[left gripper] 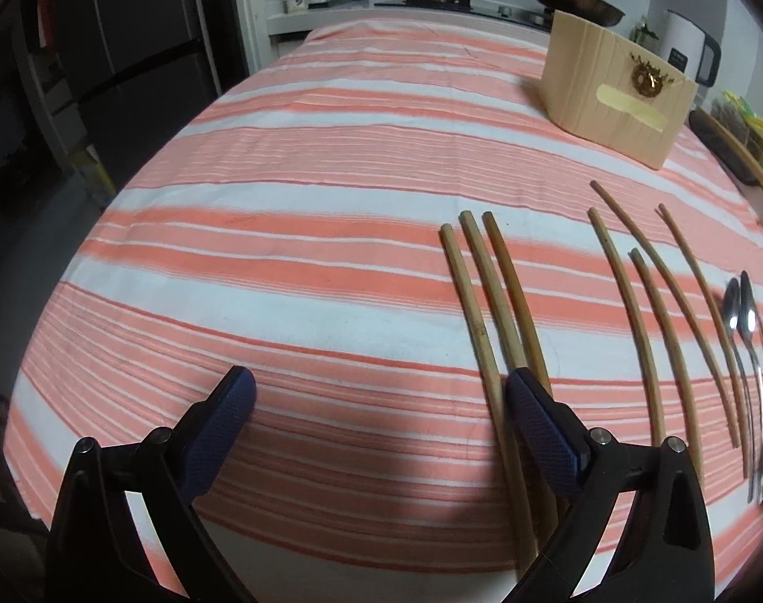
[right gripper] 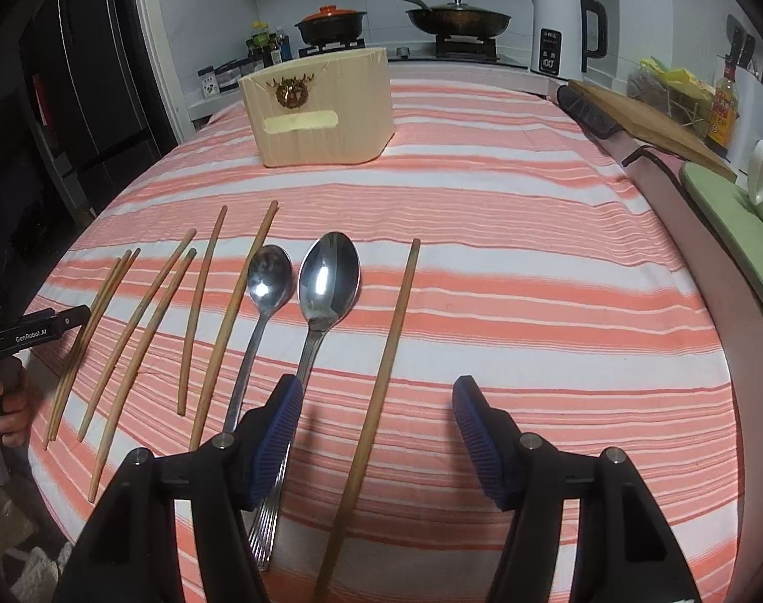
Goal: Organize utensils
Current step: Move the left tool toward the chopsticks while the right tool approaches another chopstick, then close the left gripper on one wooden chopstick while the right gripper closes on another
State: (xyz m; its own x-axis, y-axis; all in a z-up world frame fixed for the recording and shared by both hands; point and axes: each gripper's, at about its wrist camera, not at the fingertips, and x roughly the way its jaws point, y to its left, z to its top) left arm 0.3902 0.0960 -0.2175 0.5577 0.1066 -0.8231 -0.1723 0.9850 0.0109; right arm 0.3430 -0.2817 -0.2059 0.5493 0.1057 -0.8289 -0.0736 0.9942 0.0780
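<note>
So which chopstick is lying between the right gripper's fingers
The lone chopstick, lying to the right of the two spoons. It runs up between the open right gripper, while all the other chopsticks lie left of the spoons.

We counted eight wooden chopsticks across the lower left and centre of the right wrist view, one of them lying alone right of the spoons. We saw two metal spoons, one cardboard box at upper centre, and two pans behind.
</note>
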